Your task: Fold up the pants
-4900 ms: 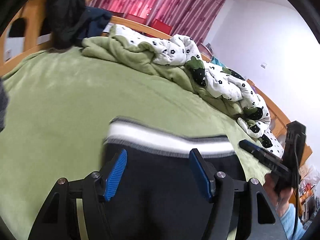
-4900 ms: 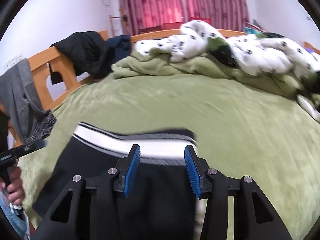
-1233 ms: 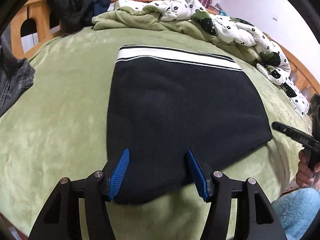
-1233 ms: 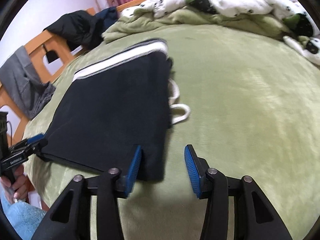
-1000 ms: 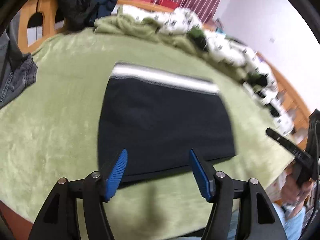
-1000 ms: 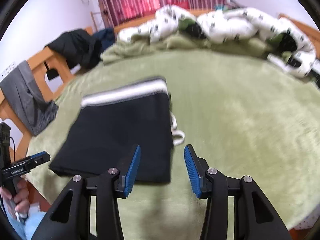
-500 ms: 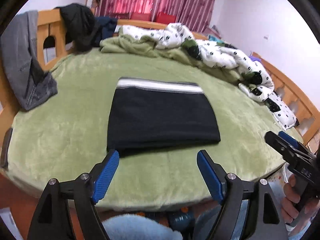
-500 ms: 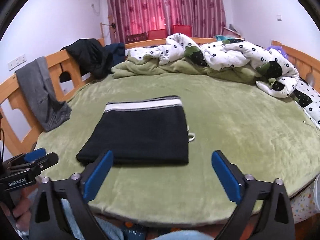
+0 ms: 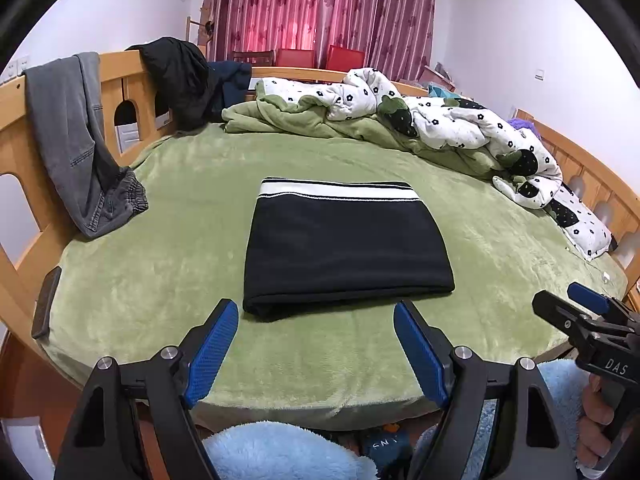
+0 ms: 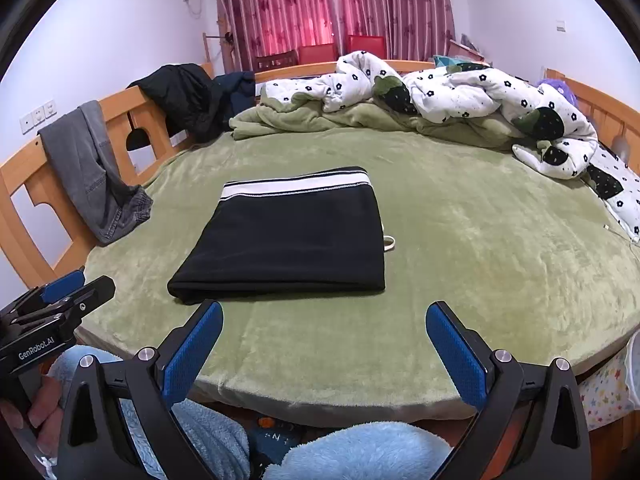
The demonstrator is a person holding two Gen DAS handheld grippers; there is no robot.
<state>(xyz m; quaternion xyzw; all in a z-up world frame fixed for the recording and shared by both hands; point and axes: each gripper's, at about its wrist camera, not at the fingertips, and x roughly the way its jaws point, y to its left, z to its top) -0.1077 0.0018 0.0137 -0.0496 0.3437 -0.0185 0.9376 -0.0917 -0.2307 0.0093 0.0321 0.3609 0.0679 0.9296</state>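
Observation:
Black pants [image 9: 344, 246] [image 10: 288, 240] with a white striped waistband lie folded into a flat rectangle on the green bed cover [image 9: 160, 248] [image 10: 480, 240]. A white drawstring loop [image 10: 389, 243] pokes out at their right edge. My left gripper [image 9: 316, 328] hangs open above the bed's near edge, short of the pants, with nothing between its blue pads. My right gripper [image 10: 324, 328] is open wide, also back from the pants and empty. Each gripper shows at the side of the other's view, held by a hand.
A rumpled white and green quilt [image 9: 420, 120] [image 10: 440, 96] lies along the far side. Grey jeans [image 9: 80, 140] [image 10: 96, 176] and a dark jacket [image 9: 180, 80] hang on the wooden bed rail [image 10: 24, 200]. Light blue fleece legs [image 10: 360, 456] are below, at the bed's edge.
Both grippers let go of the pants, opened wider and drew back and up from the bed. The pants now lie folded and still.

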